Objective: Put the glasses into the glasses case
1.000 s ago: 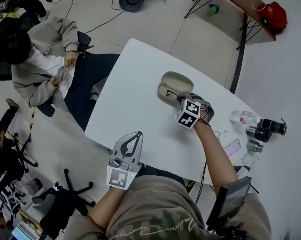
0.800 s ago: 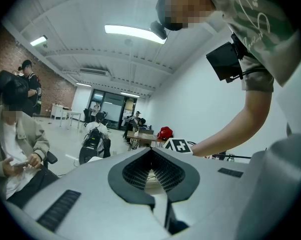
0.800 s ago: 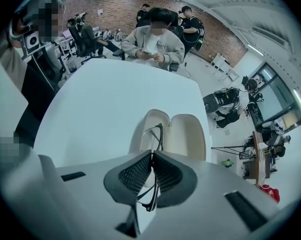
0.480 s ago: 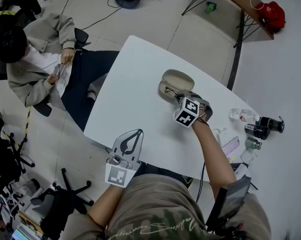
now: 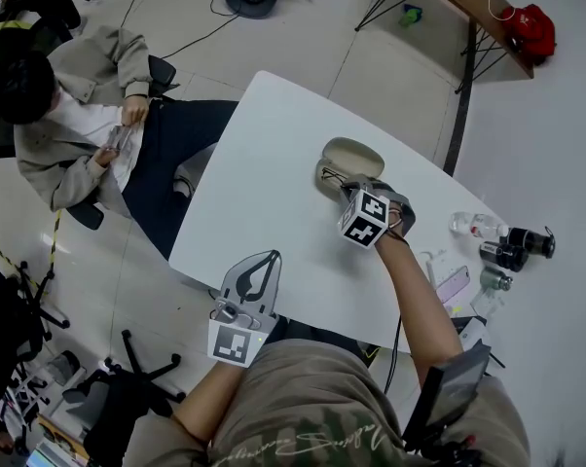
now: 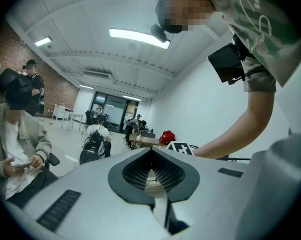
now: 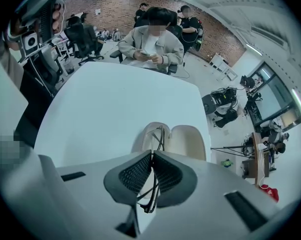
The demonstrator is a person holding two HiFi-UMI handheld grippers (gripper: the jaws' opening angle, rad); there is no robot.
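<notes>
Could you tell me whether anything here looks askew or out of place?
Only the glasses: the right gripper holds them on edge, reaching into one half of the open glasses case, not lying flat. Nothing looks spilled or damaged.

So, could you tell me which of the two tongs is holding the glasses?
The right tongs: they are shut on the glasses at the open case, while the left tongs are shut on nothing.

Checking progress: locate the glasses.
Right gripper view, centre: the glasses are clamped in the right tongs, their far end over the open glasses case.
</notes>
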